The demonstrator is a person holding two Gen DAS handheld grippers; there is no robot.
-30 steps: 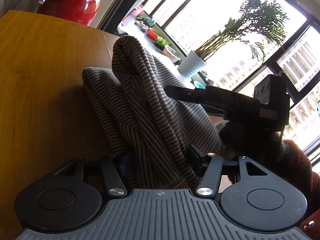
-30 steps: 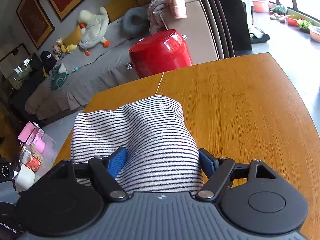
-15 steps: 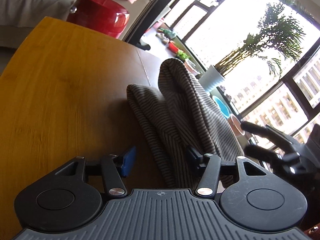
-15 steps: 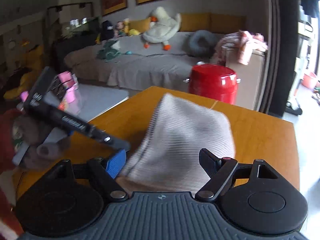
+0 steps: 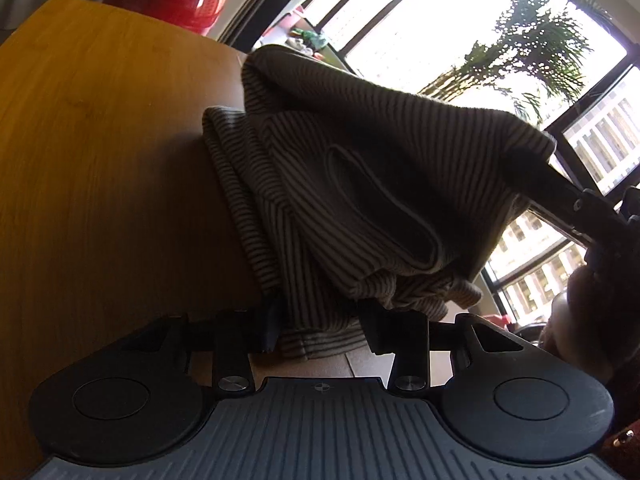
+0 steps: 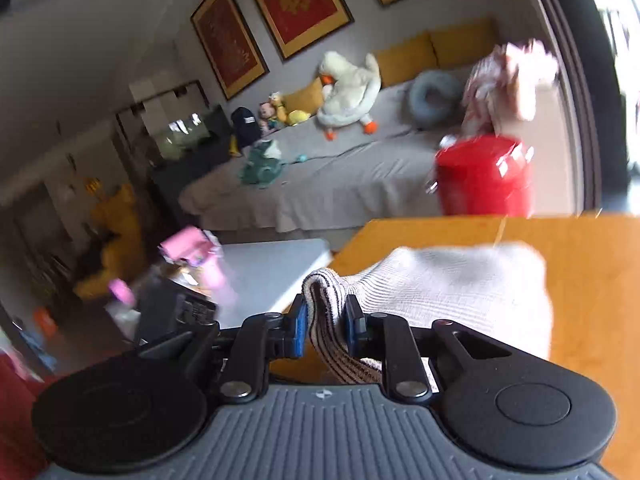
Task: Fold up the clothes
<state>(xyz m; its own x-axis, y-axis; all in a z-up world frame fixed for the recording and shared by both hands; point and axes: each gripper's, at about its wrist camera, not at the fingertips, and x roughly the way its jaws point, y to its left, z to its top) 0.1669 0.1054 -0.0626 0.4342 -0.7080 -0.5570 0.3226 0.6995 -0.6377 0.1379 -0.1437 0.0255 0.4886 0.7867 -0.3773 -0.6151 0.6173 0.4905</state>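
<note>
Left wrist view: my left gripper (image 5: 320,326) is closing its jaws on the near hem of the striped garment (image 5: 360,184), and the cloth fills the gap between the two pads. The garment lies bunched on the wooden surface (image 5: 100,152), its near edge at the surface's near rim and a fold raised towards the far right. There my right gripper (image 5: 560,196) comes in from the right and holds that raised corner up against the bright window (image 5: 500,20). The knit is soft, light and limp; it drapes and sags between the two holds, so I judge it best taken at hems and corners, where the doubled edge gives the pads something to bite. My left hand points down at a slant towards the surface.

Right wrist view: the right gripper (image 6: 325,326) is closing too, its blue pads (image 6: 301,328) already pinching a narrow rolled edge of the garment (image 6: 460,280), which trails off to the right over the surface (image 6: 592,280). The picture is blurred, so this hand is in motion, tilted only slightly downward. Beyond the surface's far edge stand a red pot (image 6: 484,178) and a grey sofa (image 6: 320,188).
</note>
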